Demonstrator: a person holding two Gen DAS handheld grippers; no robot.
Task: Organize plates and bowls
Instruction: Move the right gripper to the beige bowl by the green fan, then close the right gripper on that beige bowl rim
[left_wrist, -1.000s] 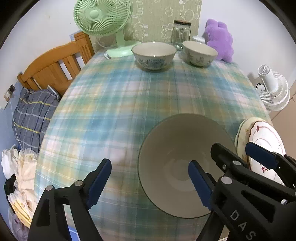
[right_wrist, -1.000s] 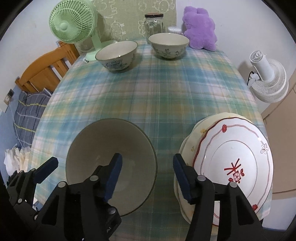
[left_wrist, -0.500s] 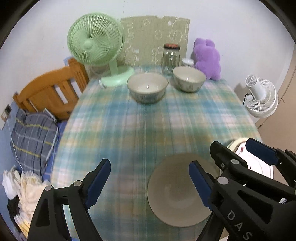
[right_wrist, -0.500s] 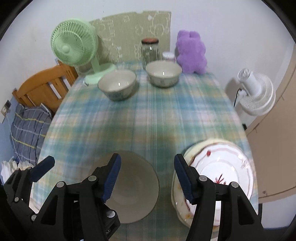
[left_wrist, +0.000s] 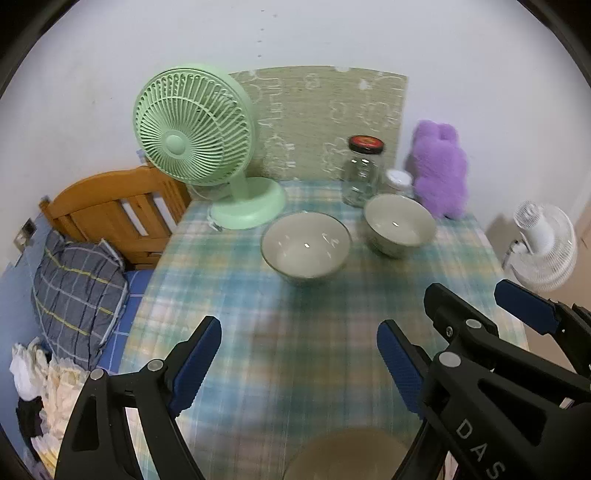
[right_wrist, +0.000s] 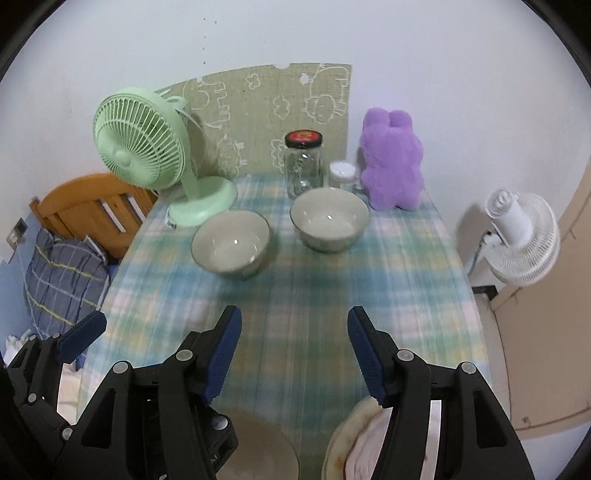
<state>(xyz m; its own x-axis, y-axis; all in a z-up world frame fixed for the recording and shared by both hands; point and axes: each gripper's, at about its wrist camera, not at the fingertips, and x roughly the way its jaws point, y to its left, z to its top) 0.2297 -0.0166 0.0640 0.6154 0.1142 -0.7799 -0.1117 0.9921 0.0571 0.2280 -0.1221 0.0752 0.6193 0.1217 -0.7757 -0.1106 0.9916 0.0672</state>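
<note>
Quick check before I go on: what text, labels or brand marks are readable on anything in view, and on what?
"DAS": white letters on the black body of the right tongs, cut off by the frame edge.
Jar lid: red and black label, too blurred to read.
Green backboard: cartoon outline drawings, no readable words.
Nothing else legible.

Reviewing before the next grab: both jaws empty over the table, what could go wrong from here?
1. The plate stack sits at the table's near right edge, right under the right gripper; a bump could tip it off.
2. The two far bowls stand close to the glass jar; reaching for them could knock it over.
</note>
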